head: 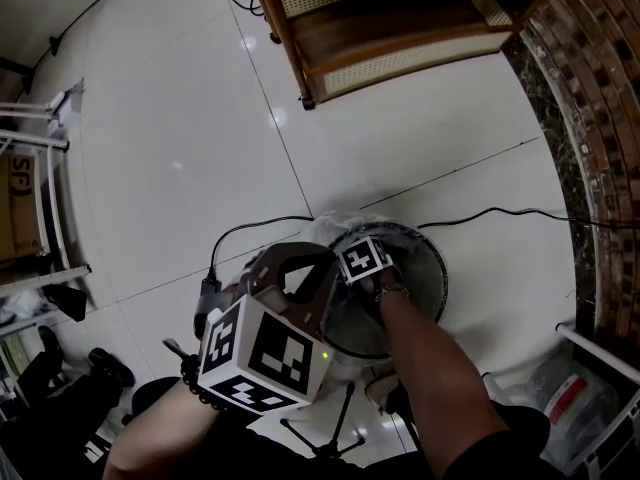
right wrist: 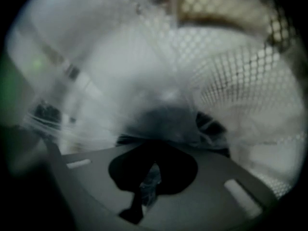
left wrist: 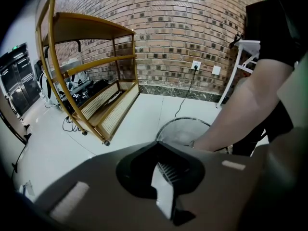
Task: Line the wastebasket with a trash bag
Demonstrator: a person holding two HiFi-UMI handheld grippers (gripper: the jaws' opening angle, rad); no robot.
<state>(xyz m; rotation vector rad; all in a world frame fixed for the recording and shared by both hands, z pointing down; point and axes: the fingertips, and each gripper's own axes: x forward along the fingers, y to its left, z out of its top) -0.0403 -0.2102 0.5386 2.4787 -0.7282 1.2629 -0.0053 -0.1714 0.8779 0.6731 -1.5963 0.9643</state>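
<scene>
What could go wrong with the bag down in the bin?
The thin trash bag, pinched in the right gripper, might tear or snag on the mesh wastebasket. The left gripper is shut and holds nothing, so the wastebasket could tip if the bag is tugged.

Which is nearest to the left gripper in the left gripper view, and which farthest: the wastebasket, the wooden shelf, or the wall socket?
1. Wastebasket, just ahead, centre.
2. Wooden shelf, left, farther back.
3. Wall socket, far back, centre-right.
</scene>
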